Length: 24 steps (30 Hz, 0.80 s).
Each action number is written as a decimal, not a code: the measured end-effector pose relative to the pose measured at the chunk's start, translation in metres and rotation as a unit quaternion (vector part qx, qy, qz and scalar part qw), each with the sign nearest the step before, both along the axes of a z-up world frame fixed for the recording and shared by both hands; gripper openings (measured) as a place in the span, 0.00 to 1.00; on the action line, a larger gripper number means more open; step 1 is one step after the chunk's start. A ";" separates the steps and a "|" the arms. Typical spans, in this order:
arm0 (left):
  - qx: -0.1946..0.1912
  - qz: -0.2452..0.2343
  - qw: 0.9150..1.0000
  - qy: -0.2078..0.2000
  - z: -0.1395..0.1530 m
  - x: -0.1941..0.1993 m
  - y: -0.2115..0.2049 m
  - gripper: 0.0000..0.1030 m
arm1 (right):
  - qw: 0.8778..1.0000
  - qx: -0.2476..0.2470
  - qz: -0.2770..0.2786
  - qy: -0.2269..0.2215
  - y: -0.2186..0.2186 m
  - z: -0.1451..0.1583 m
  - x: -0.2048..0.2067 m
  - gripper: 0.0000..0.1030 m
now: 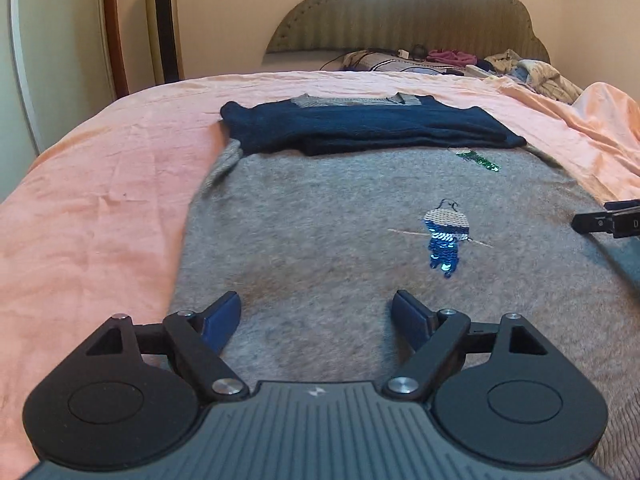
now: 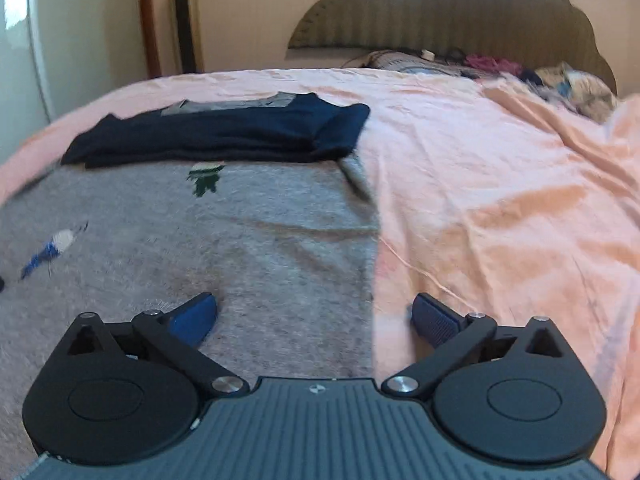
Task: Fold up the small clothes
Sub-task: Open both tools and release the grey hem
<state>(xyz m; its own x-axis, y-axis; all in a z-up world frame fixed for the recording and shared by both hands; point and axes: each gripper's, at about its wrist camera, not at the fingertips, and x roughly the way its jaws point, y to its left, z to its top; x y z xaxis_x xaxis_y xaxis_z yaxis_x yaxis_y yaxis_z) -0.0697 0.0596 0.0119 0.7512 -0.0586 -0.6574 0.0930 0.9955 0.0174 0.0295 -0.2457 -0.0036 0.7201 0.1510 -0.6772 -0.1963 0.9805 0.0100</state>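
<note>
A grey sweater [image 1: 320, 220] with sequin patches lies flat on the pink bedsheet [image 1: 100, 200]; its navy sleeves [image 1: 360, 128] are folded across the upper part. My left gripper [image 1: 316, 312] hovers open over the sweater's lower left area, nothing between its blue pads. My right gripper [image 2: 314, 314] is wide open above the sweater's [image 2: 200, 232] right edge, one pad over grey knit, the other over the sheet [image 2: 500, 200]. The navy sleeves [image 2: 224, 132] lie folded at the far end. The right gripper's tip [image 1: 608, 220] shows at the right edge of the left wrist view.
A padded headboard [image 1: 420, 12] stands at the far end of the bed, with a heap of clothes and cables [image 1: 460, 64] below it. A tall tower heater [image 1: 162, 20] stands by the wall at the left. Crumpled sheet [image 2: 560, 140] spreads to the right.
</note>
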 end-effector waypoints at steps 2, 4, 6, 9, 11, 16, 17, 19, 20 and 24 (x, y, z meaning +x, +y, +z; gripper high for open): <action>0.016 -0.006 1.000 0.001 0.008 0.001 -0.003 0.80 | 1.000 -0.006 0.003 0.016 0.005 0.007 0.003 0.98; 0.011 -0.012 1.000 -0.016 0.020 0.005 -0.006 0.80 | 1.000 0.030 -0.001 0.000 0.007 0.025 0.006 0.91; 0.007 -0.016 0.999 -0.034 0.031 0.021 -0.013 0.80 | 0.997 0.069 0.004 -0.031 0.013 0.043 0.013 0.98; 0.000 -0.015 0.999 -0.032 0.027 0.063 -0.026 0.81 | 0.995 0.090 0.023 -0.036 0.032 0.050 0.044 1.00; 0.004 -0.001 1.000 -0.005 0.014 0.094 -0.032 0.81 | 0.997 0.080 0.021 -0.004 0.044 0.036 0.073 1.00; -0.004 0.006 1.000 -0.005 -0.005 0.102 -0.014 0.88 | 0.999 0.012 0.028 -0.009 0.042 -0.004 0.076 1.00; 0.001 0.008 1.000 -0.006 -0.005 0.101 -0.010 0.88 | 0.999 0.025 0.018 -0.009 0.033 -0.004 0.077 1.00; -0.005 0.014 1.000 -0.006 -0.005 0.100 -0.002 0.88 | 1.000 0.015 0.012 -0.008 0.024 -0.004 0.078 1.00; -0.002 0.016 1.000 -0.005 -0.005 0.100 -0.003 0.88 | 1.000 0.005 0.017 -0.007 0.027 -0.004 0.078 1.00; 0.016 0.033 0.999 -0.002 0.004 0.092 -0.012 0.87 | 1.000 0.001 -0.005 -0.002 0.035 0.007 0.067 0.96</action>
<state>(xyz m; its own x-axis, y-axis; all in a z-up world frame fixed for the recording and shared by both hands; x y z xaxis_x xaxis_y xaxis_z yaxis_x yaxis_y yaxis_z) 0.0220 0.0476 0.0157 0.7548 0.0129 -0.6558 0.0262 0.9984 0.0497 0.0966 -0.2109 0.0037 0.7239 0.1452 -0.6745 -0.1861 0.9825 0.0117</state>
